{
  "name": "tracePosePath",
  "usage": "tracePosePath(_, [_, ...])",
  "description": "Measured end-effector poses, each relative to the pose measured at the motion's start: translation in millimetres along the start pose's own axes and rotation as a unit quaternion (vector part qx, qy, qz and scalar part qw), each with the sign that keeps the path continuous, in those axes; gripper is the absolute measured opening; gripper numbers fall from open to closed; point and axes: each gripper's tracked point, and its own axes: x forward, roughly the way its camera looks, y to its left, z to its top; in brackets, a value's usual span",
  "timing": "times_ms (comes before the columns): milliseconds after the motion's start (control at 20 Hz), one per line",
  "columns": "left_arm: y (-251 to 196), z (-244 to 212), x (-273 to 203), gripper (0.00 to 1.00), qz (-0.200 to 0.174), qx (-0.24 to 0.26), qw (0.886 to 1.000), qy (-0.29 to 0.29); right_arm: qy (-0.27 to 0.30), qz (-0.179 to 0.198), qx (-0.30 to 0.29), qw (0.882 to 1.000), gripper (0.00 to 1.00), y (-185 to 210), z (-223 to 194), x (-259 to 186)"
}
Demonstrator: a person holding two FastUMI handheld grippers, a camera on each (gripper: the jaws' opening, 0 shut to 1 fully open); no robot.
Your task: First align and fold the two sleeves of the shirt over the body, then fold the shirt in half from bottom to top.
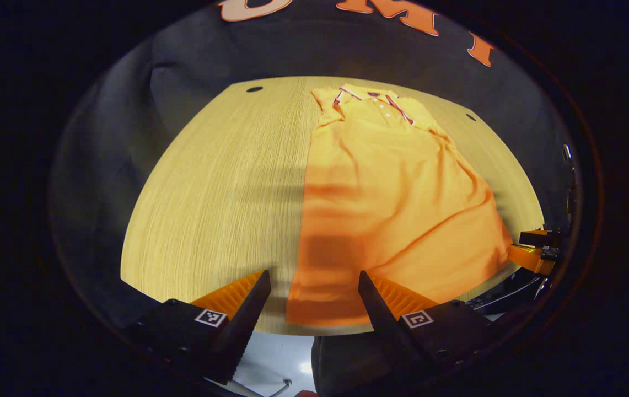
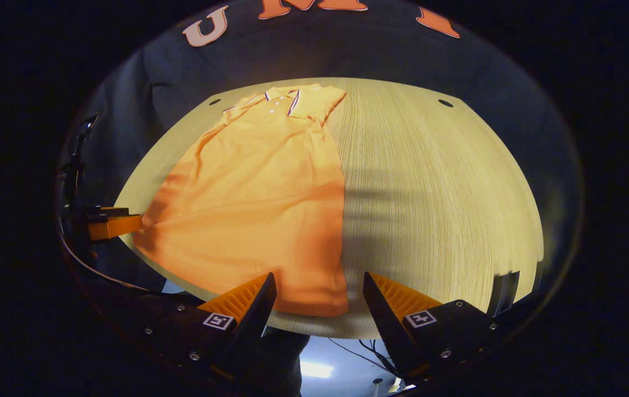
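An orange polo shirt (image 1: 386, 198) lies flat on the wooden table (image 1: 220, 187), collar at the far end, both sleeves folded in over the body. My left gripper (image 1: 314, 286) stands open at the near table edge, over the shirt's bottom left corner, fingers not touching the cloth. In the right gripper view the same shirt (image 2: 259, 193) lies left of centre. My right gripper (image 2: 320, 289) is open over the bottom right corner of the hem. The right gripper (image 1: 535, 251) shows far right in the left gripper view; the left gripper (image 2: 110, 223) shows far left in the right gripper view.
The table (image 2: 446, 193) has bare wood beside the shirt on both sides and small dark holes (image 1: 254, 89) near its far corners. Black cloth walls close in the back. Cables (image 2: 358, 347) hang below the near table edge over a pale floor.
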Motion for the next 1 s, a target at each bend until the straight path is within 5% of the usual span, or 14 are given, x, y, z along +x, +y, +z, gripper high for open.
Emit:
tracePosePath(400, [-1, -14, 22, 1.00, -0.003, 0.008, 0.998, 0.062, 0.043, -0.018, -0.022, 0.999, 0.91, -2, -14, 11])
tracePosePath(450, [-1, -16, 20, 0.99, -0.003, 0.011, 0.998, 0.069, 0.046, -0.022, -0.022, 0.998, 0.76, -1, -17, 11])
tracePosePath(500, [-1, -15, 23, 1.00, -0.003, 0.009, 0.997, 0.071, 0.047, -0.029, -0.013, 0.998, 0.75, -3, -17, 12])
tracePosePath(600, [-4, -14, 24, 0.98, -0.007, 0.010, 0.997, 0.074, 0.042, -0.021, 0.016, 0.999, 0.43, 2, -12, 12])
tracePosePath(650, [-10, -13, 22, 0.90, -0.017, 0.011, 0.997, 0.071, 0.044, -0.003, 0.032, 0.999, 0.33, 7, -13, 13])
tracePosePath(800, [-20, -10, 20, 0.08, -0.037, 0.014, 0.997, 0.071, 0.045, 0.058, 0.064, 0.995, 0.12, 31, -14, 14])
tracePosePath(950, [-29, 6, 19, 0.08, -0.065, 0.009, 0.997, 0.044, 0.029, 0.092, 0.075, 0.993, 0.08, 45, 5, 7])
tracePosePath(1000, [-32, 13, 19, 0.01, -0.073, 0.012, 0.996, 0.042, 0.017, 0.105, 0.086, 0.991, 0.08, 51, 16, 4])
